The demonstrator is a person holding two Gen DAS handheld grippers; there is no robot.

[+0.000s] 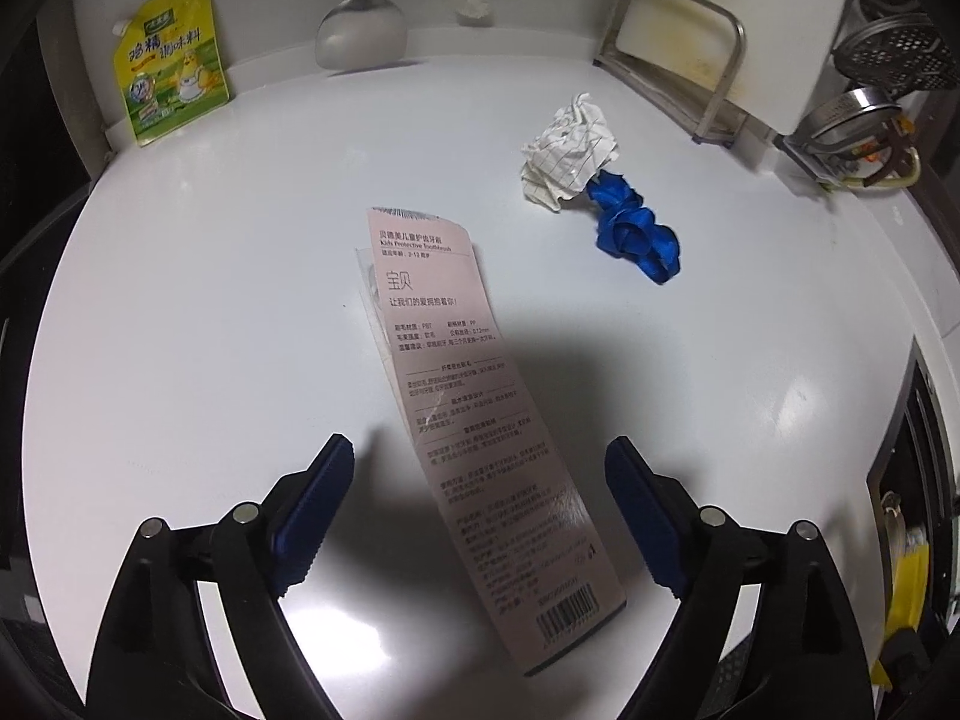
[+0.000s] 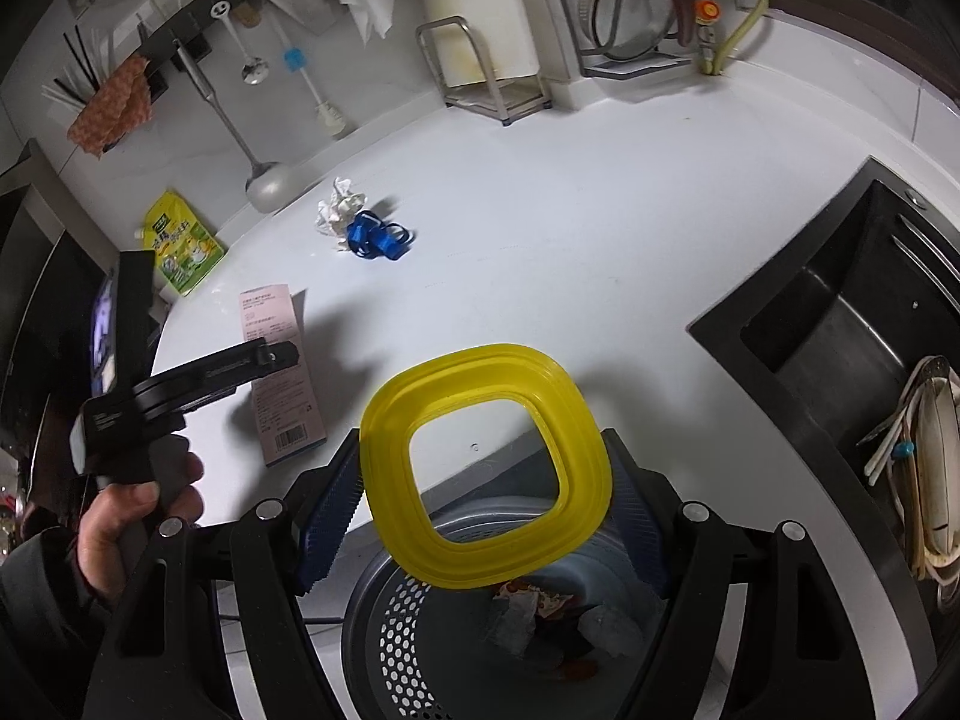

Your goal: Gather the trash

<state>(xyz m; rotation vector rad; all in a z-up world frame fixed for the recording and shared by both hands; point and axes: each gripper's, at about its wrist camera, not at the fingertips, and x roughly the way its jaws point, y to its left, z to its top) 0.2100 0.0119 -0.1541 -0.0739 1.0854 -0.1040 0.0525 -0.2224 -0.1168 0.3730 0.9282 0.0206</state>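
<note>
**Left claw spread over the toothbrush card, right claw holding a yellow ring above the bin**

The left gripper [image 1: 480,498] hangs over the white countertop [image 1: 210,300] with its blue-padded jaws spread wide and released. Between them, lying flat on the counter, is a long pink toothbrush package card [image 1: 474,420] printed with text and a barcode at its near end; neither pad touches it. From the right wrist view the same card [image 2: 282,372] lies partly under the left gripper [image 2: 264,357], which a hand [image 2: 132,510] holds by its dark handle.

Further back on the counter a crumpled paper ball [image 1: 567,153] with a grid print sits touching a twisted blue plastic scrap [image 1: 636,231]; both are well apart from the card. A yellow-green seasoning pouch [image 1: 171,63] leans against the back wall at the left, a metal ladle [image 1: 360,24] hangs beside it, and a metal rack [image 1: 678,60] holding a white board stands at the right.

The right gripper [image 2: 486,480] is clenched on a yellow square ring [image 2: 486,462], its pads pressing the ring's two sides, with the ring tilted and open through its middle. Directly beneath it is a grey perforated bin [image 2: 390,642] with scraps of wrapper and paper already inside. A black sink [image 2: 840,324] is set into the counter at the right, with dishes stacked beside it
</note>
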